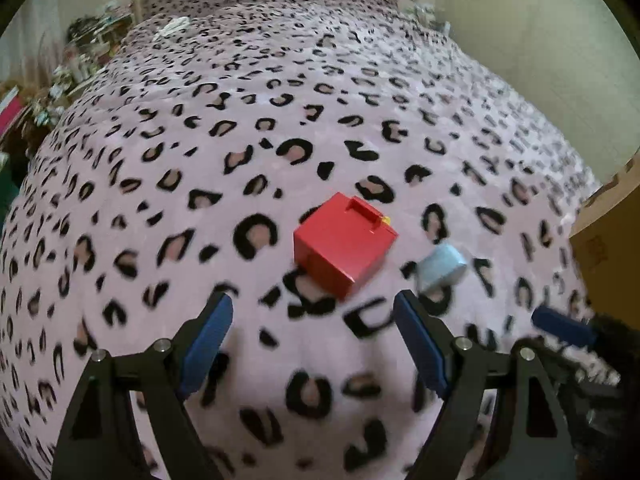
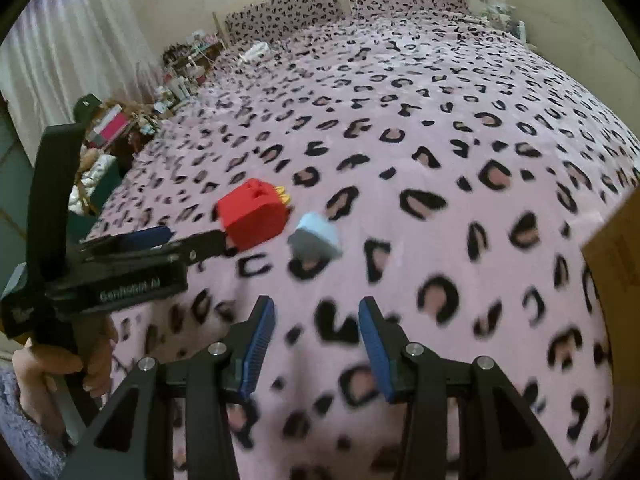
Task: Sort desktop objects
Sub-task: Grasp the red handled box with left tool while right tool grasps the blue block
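Observation:
A red box-shaped toy with a yellow bit at its far side lies on the leopard-print bed cover. A small light blue object lies just right of it. My left gripper is open and empty, just short of the red toy. In the right wrist view the red toy and the light blue object lie ahead. My right gripper is open and empty, short of the blue object. The left gripper shows at the left, held by a hand.
A cardboard box stands at the bed's right edge; it also shows in the right wrist view. Two matching pillows lie at the head. A cluttered shelf stands left of the bed. The right gripper's blue finger shows at the right.

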Available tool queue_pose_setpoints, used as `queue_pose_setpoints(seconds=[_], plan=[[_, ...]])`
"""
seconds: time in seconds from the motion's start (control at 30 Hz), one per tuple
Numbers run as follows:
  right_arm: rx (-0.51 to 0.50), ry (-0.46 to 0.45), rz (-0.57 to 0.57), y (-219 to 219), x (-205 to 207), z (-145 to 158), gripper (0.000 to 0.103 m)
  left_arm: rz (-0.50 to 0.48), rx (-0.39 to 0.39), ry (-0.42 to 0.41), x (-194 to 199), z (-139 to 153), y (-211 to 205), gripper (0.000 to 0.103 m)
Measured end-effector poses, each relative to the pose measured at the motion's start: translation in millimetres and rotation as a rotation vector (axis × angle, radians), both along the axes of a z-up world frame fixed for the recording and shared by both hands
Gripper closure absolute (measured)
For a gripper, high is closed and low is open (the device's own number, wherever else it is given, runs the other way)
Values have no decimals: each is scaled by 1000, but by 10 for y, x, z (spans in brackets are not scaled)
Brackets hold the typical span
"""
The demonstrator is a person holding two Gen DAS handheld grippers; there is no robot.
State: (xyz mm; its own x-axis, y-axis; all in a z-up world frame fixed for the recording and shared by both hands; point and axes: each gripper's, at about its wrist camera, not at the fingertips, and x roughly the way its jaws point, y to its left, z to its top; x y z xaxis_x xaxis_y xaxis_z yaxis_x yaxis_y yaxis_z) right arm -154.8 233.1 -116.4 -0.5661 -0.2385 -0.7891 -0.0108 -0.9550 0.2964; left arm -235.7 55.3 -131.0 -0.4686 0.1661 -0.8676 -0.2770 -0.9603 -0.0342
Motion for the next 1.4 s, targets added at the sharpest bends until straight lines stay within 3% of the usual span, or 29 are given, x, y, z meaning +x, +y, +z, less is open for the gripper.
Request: queue_pose_setpoints(seconds=[0.17,0.37,0.6,0.77,0.87,0.93,0.97,1.4], plan=[[-67,-20,-29,52,-325,-179,58,-25,-3,-4,-250,-180,140,19],[-63,-32,-17,-112,-548,-352,58,-45,19,-11,-449,-351,184,18],[-87,-1,-30,-141,-738,-508,57,-1,75,-21,-623,-490,86,17],[-100,5,-20,-124,-817,-572,56,17,75,14,-659,-511,79,17],[-71,2,-6,-146,-805,-579,59,31,79,24,-636,-513,4,27],[-48,13,-3,-178,-787,-566,59,46,56,28,-629,-523,-9,43],[-45,14,-3,-184,-782,-564,59,55,58,26,-630,-531,-26,45],[-87,43,-24,-154,-479,-461,59,132,131,16,-314,-371,-276,52]])
